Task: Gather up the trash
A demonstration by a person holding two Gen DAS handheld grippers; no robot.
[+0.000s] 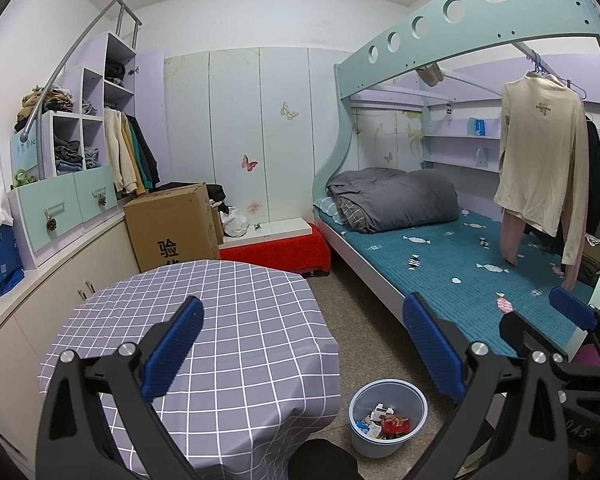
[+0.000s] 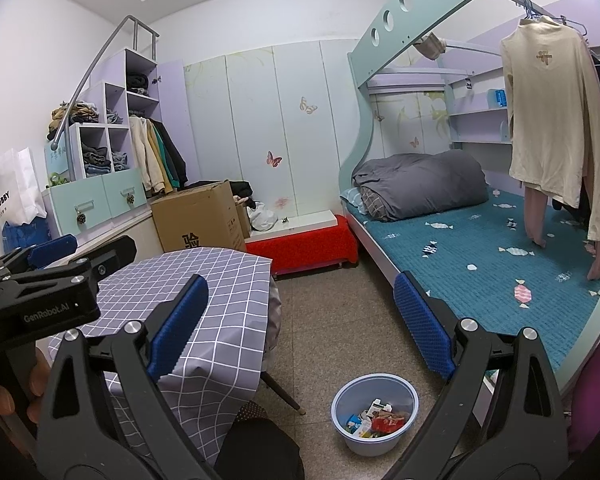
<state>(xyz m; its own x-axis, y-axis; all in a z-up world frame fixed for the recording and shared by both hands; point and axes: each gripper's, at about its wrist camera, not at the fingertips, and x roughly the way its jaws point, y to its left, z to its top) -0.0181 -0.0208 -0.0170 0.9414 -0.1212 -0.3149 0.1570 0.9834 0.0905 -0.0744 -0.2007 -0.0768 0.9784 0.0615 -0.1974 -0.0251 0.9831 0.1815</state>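
A pale blue bin (image 1: 387, 418) stands on the floor between the table and the bed, with several wrappers and small cartons (image 1: 384, 424) inside. It also shows in the right wrist view (image 2: 375, 414) with the trash (image 2: 378, 420) in it. My left gripper (image 1: 304, 344) is open and empty, held above the table's right edge. My right gripper (image 2: 300, 320) is open and empty, above the floor beside the table. The left gripper's body (image 2: 40, 280) shows at the left of the right wrist view.
A table with a grey checked cloth (image 1: 204, 320) is in front on the left. A bunk bed with a teal mattress (image 1: 480, 264) is on the right, clothes (image 1: 540, 160) hanging over it. A cardboard box (image 1: 172, 224) and a red bench (image 1: 276, 250) stand behind.
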